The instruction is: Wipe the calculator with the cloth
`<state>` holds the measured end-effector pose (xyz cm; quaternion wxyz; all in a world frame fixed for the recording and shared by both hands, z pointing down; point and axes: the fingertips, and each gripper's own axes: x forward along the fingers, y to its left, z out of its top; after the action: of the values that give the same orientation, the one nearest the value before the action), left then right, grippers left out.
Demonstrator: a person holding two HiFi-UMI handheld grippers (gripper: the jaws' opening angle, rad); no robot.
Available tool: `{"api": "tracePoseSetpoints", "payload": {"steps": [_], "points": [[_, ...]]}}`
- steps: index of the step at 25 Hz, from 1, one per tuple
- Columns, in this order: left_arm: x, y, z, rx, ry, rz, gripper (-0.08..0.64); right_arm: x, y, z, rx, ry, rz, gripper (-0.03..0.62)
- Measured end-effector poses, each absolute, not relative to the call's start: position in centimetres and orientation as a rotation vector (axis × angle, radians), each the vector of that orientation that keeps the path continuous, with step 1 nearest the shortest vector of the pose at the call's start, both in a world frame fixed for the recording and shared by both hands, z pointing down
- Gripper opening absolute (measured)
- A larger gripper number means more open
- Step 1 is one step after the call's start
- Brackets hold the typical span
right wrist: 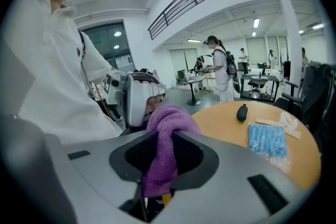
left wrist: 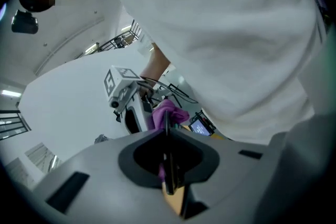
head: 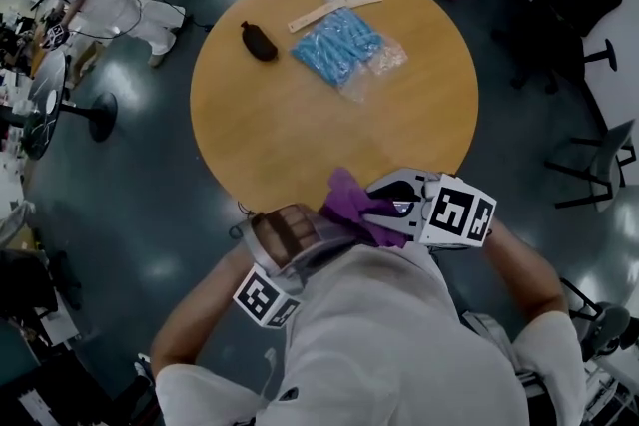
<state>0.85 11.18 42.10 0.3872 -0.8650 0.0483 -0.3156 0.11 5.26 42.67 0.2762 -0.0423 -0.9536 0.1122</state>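
Right hand-held gripper (right wrist: 161, 136): I see it pinching the fuzzy purple cloth (right wrist: 170, 118), bunched at the bench's (head: 300, 135) near edge. Its cube (head: 459, 212) has square black-and-white markers. Left hand-held gripper (left wrist: 167, 118): jaws pressed together. Round wood-toned top, crinkly blue packet (head: 337, 43), black pouch (head: 259, 42).

Person: white short-sleeved shirt (head: 399, 344), loose fit. Left hand-held gripper (head: 318, 236): pale grey moulded shell, black-and-white marker cube (head: 266, 297) at its rear. Right hand-held gripper (head: 384, 213): same grey shell, larger-showing cube, thin black cables (left wrist: 157, 86) beside it.
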Motion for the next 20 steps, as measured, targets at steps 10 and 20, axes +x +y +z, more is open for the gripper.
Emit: {"api": "tracePoseSetpoints", "payload": {"steps": [10, 20], "points": [[1.9, 13.1, 39.5, -2.190, 0.100, -0.714, 0.040, 1.8, 4.9, 44.9, -0.215, -2.619, 0.762, 0.091], [2.6, 13.2, 36.7, -2.193, 0.124, -0.668, 0.040, 1.6, 6.5, 49.0, -0.290, -2.545, 0.832, 0.091]]}}
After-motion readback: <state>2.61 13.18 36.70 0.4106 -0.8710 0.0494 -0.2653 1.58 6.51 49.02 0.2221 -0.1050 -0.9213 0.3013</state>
